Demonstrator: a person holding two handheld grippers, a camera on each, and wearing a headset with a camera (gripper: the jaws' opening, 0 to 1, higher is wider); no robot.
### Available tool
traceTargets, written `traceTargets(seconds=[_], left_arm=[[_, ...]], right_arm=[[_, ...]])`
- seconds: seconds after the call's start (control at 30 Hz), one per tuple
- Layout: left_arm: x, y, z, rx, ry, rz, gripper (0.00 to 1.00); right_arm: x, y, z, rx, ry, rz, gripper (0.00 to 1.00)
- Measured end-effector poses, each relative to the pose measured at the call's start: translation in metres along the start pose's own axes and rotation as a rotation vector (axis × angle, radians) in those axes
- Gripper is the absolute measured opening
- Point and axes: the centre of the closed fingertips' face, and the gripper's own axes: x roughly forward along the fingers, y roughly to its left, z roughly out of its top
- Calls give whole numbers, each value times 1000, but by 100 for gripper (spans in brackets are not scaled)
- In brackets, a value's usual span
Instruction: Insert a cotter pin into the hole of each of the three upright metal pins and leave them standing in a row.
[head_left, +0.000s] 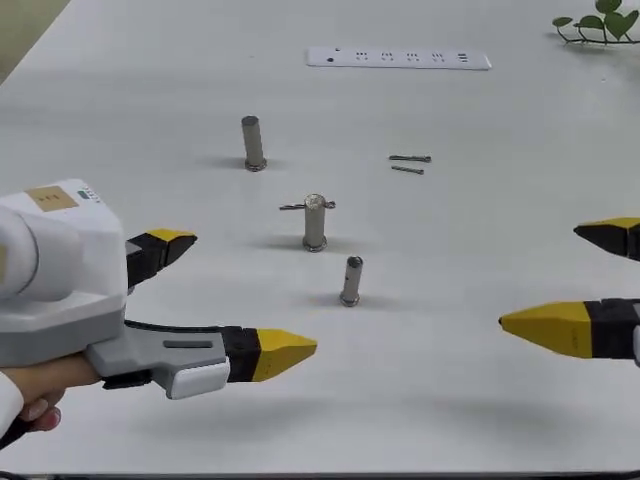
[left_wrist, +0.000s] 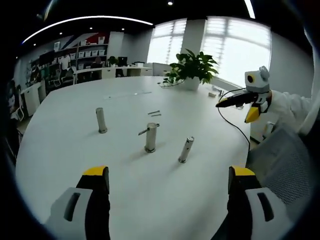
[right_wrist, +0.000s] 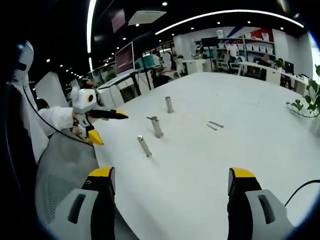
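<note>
Three upright metal pins stand in a diagonal row on the white table: far pin (head_left: 252, 143), middle pin (head_left: 315, 222), near pin (head_left: 351, 280). A cotter pin (head_left: 296, 206) sticks through the middle pin's hole; the same pin (left_wrist: 150, 137) shows it in the left gripper view. Two loose cotter pins (head_left: 409, 163) lie right of the row. My left gripper (head_left: 238, 295) is open at the lower left, short of the pins (left_wrist: 185, 149). My right gripper (head_left: 575, 285) is open at the right edge, empty, facing the row (right_wrist: 156, 126).
A white power strip (head_left: 398, 58) lies at the far side of the table. A potted plant's leaves (head_left: 600, 24) reach in at the top right corner. The table's near edge (head_left: 320, 472) runs along the bottom. A grey mesh chair (left_wrist: 287, 170) stands beside the table.
</note>
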Motion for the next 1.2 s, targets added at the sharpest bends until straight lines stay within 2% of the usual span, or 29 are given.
traceTargets(seconds=[0.2,0.4,0.5,0.57,0.63,0.73,0.8,0.97,1.07,1.13,1.17,1.2], left_arm=[[-4,-4,9,-17,-37,-10,99],[-6,-2,9,-11,-34,3,99],[-8,-1,11,-20,-44,2,99],[-9,0,14,-19,-51,4,99],[-10,1,16,-12,-55,10,99],[-12,1,17,-13,-60,11,99],[-14,2,18,-9,-60,12,99],[-17,6,18,-12,-60,18,99],[-19,8,18,-17,-56,25,99],[-20,8,16,-16,-46,24,99],[-20,8,16,-15,-46,23,99],[-21,7,16,-13,-46,22,99]], right_arm=[[6,-15,14,-79,42,10,88],[14,-29,25,-172,104,30,81],[21,-31,30,-191,136,67,78],[27,-33,34,-215,146,77,77],[32,-37,34,-235,180,87,76],[38,-38,38,-276,206,116,67],[46,-43,45,-301,197,107,60],[61,-44,51,-341,242,128,59],[70,-46,51,-343,257,132,58],[78,-48,48,-335,285,142,55],[83,-53,47,-334,295,143,54],[93,-65,48,-339,310,139,52]])
